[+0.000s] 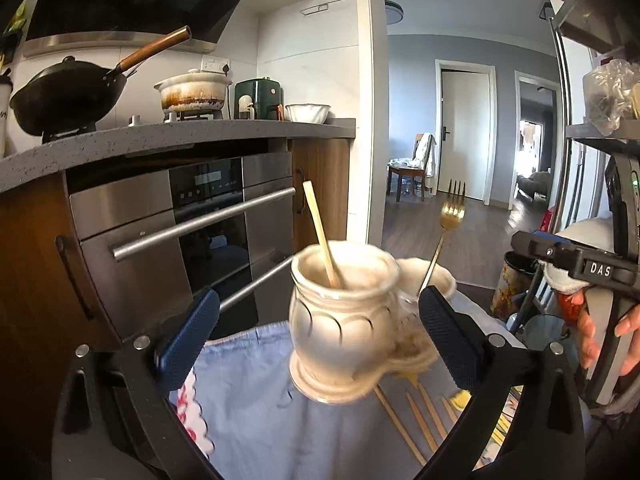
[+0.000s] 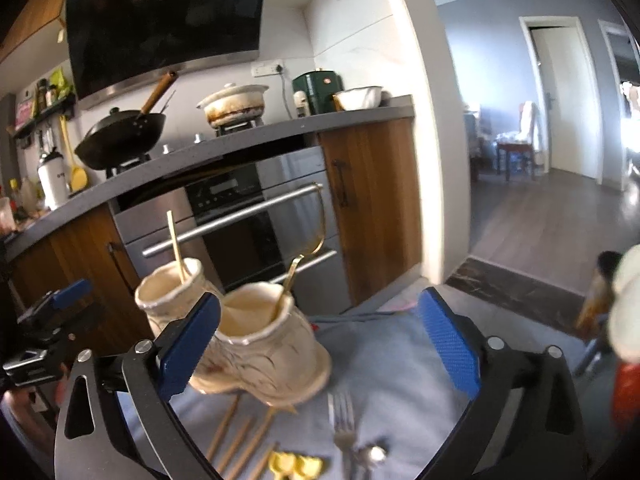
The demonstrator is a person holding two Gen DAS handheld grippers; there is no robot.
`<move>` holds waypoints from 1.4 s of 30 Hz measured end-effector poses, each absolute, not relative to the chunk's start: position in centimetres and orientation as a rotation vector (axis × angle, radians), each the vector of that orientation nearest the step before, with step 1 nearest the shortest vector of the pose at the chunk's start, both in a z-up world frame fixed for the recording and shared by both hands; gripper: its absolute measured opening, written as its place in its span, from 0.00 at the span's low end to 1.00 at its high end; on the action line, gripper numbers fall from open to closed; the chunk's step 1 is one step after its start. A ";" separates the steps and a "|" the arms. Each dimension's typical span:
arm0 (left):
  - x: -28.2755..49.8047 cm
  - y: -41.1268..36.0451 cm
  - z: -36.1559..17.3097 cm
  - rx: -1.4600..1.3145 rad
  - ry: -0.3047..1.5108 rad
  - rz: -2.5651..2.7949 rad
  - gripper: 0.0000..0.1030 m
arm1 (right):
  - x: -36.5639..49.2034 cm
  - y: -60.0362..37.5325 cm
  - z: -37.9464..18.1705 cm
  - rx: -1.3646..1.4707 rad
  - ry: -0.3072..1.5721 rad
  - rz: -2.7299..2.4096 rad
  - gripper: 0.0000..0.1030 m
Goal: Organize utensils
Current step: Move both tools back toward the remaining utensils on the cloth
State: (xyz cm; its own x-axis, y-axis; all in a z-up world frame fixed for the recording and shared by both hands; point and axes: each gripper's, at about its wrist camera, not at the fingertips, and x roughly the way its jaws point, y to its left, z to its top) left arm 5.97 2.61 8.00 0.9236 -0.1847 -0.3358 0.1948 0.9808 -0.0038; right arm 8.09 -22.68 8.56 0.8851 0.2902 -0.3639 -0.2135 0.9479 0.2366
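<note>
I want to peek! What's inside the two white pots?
One pot holds a single wooden chopstick; the other pot holds a gold fork. Their bottoms are hidden by the pots' walls.

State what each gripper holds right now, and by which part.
Nothing is held. The left gripper is open around the cream ceramic holder without closing on it. The right gripper is open too, its pads bare.

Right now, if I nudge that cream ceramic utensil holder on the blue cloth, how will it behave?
The ceramic utensil holder looks glazed and rigid, so probably heavy, fragile and slippery. Its wide joined base suggests it resists tipping. On the blue cloth it may drag the fabric rather than slide, rattling the gold fork.
</note>
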 end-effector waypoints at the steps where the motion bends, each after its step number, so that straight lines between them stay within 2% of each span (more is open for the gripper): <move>1: 5.6 2.6 7.9 0.028 0.341 -0.187 0.95 | 7.7 -23.0 8.6 0.194 0.406 0.258 0.95; 9: 2.2 1.7 6.2 0.088 0.322 -0.125 0.95 | 3.7 -25.1 7.7 0.168 0.406 0.196 0.95; 14: 1.9 1.0 4.3 0.065 0.437 -0.167 0.95 | 2.3 -25.5 5.6 0.132 0.457 0.180 0.95; 28: 3.0 -1.0 -0.7 0.075 0.608 -0.160 0.95 | 1.4 -26.4 0.2 0.068 0.608 0.168 0.95; 42: 4.2 -2.5 -3.6 0.128 0.736 -0.146 0.95 | 3.1 -24.7 -2.3 0.042 0.733 0.182 0.95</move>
